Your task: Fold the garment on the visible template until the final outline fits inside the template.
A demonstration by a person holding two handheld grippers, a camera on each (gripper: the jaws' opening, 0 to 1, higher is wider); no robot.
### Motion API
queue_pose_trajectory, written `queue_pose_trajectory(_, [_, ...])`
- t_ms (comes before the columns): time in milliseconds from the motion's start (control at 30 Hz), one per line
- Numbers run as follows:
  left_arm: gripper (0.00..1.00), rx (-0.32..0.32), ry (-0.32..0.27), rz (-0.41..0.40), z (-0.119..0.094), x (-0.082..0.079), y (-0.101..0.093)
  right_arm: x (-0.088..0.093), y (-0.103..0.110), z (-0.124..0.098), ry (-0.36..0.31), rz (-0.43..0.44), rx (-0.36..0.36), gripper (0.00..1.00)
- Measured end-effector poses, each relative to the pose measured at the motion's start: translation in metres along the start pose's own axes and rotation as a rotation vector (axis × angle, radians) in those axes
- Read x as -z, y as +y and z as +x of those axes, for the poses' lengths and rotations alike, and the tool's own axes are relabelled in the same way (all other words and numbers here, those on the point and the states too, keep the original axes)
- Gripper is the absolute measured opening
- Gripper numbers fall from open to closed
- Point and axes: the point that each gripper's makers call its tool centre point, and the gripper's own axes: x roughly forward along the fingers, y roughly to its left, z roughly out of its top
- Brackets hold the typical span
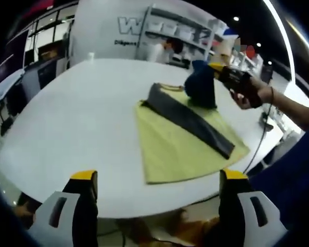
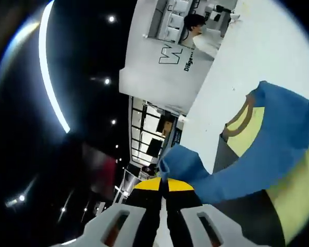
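- The garment (image 1: 188,123), dark with a blue part, is lying across the yellow template (image 1: 170,149) on the white table (image 1: 77,113), toward 2 o'clock in the left gripper view.
- A long dark strip of it is running diagonally over the template from 11 toward 5 o'clock, and its lower end is reaching close to the template's edge.
- The right gripper (image 2: 164,186) is pinching a blue fold of the garment (image 2: 247,149) with its jaws closed tight on the cloth; in the left gripper view it is showing at 1 o'clock (image 1: 216,72), lifting the blue part up off the table.
- The left gripper (image 1: 157,180) is hanging back over the near table edge with its jaws standing wide apart, holding nothing.
- I am judging the step in hand to be carrying the raised blue part over onto the rest.
- To do it well, the right gripper should be keeping its pinch firm and laying the cloth down flat, aiming its edge inside the yellow outline.
- The left gripper could be pinning the dark strip so it is not dragging off the template.
- The fold looks part done; the outline may not yet be fitting inside.
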Motion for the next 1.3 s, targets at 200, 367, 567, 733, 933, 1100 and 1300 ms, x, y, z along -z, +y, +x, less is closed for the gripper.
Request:
queue_pose_trajectory(200, [0.93,0.009,0.001,0.001,0.003,0.004,-0.001,0.043,0.006,-0.014,0.099,-0.095,-0.054,0.00])
queue_pose_trajectory(367, [0.93,0.016,0.007,-0.003,0.006,0.008,0.000,0.063,0.003,-0.021,0.174,-0.115,-0.069,0.00])
queue_pose_trajectory(567, [0.92,0.024,0.001,-0.009,0.007,0.006,-0.002,0.085,-0.003,-0.026,0.236,-0.134,-0.064,0.00])
queue_pose_trajectory(733, [0.92,0.024,0.000,-0.010,0.006,0.007,-0.001,0.097,-0.010,-0.029,0.278,-0.155,-0.050,0.00])
queue_pose_trajectory(933, [0.92,0.023,0.012,-0.015,0.004,0.012,0.000,0.115,-0.018,-0.033,0.340,-0.194,-0.036,0.00])
queue_pose_trajectory(1100, [0.92,0.023,0.013,-0.016,0.003,0.015,0.002,0.127,-0.027,-0.036,0.401,-0.266,-0.010,0.00])
queue_pose_trajectory(1300, [0.92,0.022,0.011,-0.018,0.003,0.015,0.005,0.149,-0.043,-0.037,0.474,-0.399,0.047,0.00])
